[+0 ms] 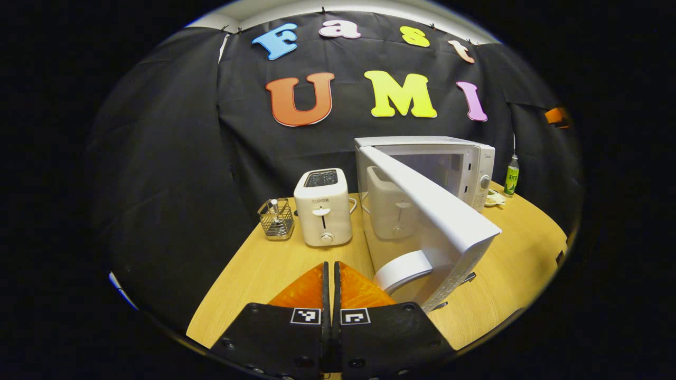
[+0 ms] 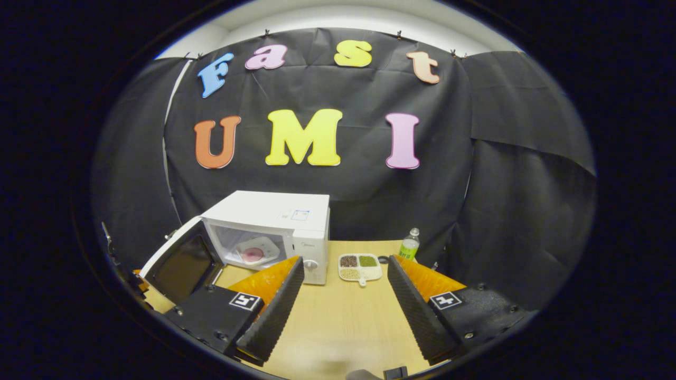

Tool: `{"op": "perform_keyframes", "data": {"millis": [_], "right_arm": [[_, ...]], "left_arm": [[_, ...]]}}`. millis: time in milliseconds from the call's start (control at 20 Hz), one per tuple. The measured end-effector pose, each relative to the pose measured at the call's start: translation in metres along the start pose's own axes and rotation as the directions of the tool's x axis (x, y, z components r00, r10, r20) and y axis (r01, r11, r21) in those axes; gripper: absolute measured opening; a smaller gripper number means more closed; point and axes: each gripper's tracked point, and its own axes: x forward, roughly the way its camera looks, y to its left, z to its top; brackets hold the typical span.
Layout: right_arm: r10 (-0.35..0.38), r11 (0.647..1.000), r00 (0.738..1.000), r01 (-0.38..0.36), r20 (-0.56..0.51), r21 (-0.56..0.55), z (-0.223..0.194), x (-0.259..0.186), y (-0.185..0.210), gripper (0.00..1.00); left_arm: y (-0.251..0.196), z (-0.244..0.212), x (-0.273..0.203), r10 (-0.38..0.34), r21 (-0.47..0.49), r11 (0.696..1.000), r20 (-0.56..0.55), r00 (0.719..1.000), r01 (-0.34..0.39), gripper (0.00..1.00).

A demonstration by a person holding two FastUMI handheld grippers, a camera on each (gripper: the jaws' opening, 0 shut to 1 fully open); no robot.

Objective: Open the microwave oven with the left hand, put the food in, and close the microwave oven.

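From my left gripper (image 1: 331, 274) I see 2 orange fingers pressed flat together, nothing between them, their black mounts each bearing a square marker. Just ahead and to the right stands the microwave (image 1: 465, 158), a glossy white box, with its door (image 1: 422, 211) swung wide toward me; the door's smooth face mirrors the toaster. A curved white handle (image 1: 404, 269) sits at the door's near edge, close beside my fingers; I cannot tell if they touch.

The toaster (image 1: 323, 208) is a rounded cream block with 1 lever and 1 knob. Left of it sits a small wire basket (image 1: 276, 219) of shiny metal. A green bottle (image 1: 511, 177) stands past the microwave's far side.

My right gripper (image 2: 343, 295) is spread wide, its ribbed black pads facing each other, holding nothing. Between them, farther off, lies a white divided tray (image 2: 360, 267) with 3 compartments of grains: dark, green and pale. The food (image 2: 252, 254), pink and round on a white plate, sits inside the microwave's open cavity.

The table (image 2: 338, 322) is pale wood with fine grain. Wrinkled black cloth (image 2: 501, 158) walls the booth.
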Motion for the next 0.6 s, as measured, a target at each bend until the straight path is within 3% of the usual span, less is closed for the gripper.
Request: {"op": "perform_keyframes", "data": {"millis": [200,250,300,350,500,550,600], "right_arm": [[0.007,1.000,1.000,-0.007,-0.016,0.025,-0.002,-0.001,0.001,0.92],[0.014,0.999,1.000,-0.013,-0.022,0.040,-0.004,-0.001,0.001,1.00],[0.015,0.999,1.000,-0.013,-0.028,0.050,-0.003,0.000,0.000,1.00],[0.012,0.999,0.999,-0.010,-0.032,0.054,-0.005,0.000,-0.003,0.92],[0.003,0.999,0.999,-0.001,-0.040,0.052,-0.004,0.000,-0.011,0.92],[-0.001,0.999,0.999,0.003,-0.040,0.053,-0.003,0.000,-0.013,1.00],[-0.004,0.998,0.999,0.006,-0.042,0.056,-0.003,0.000,-0.016,0.92]], "left_arm": [[-0.032,0.000,0.005,-0.050,0.020,0.999,0.004,0.999,0.050,0.00],[-0.041,0.002,0.007,-0.062,0.027,0.998,0.006,0.998,0.062,0.00],[-0.051,0.005,0.008,-0.079,0.033,0.996,0.010,0.997,0.079,0.00],[-0.062,0.008,0.009,-0.098,0.040,0.994,0.016,0.995,0.097,0.00],[-0.098,0.016,0.013,-0.168,0.069,0.984,0.028,0.985,0.166,0.00],[-0.111,0.019,0.015,-0.194,0.085,0.978,0.030,0.981,0.190,0.00],[-0.124,0.021,0.016,-0.217,0.107,0.971,0.031,0.976,0.212,0.00]]}}
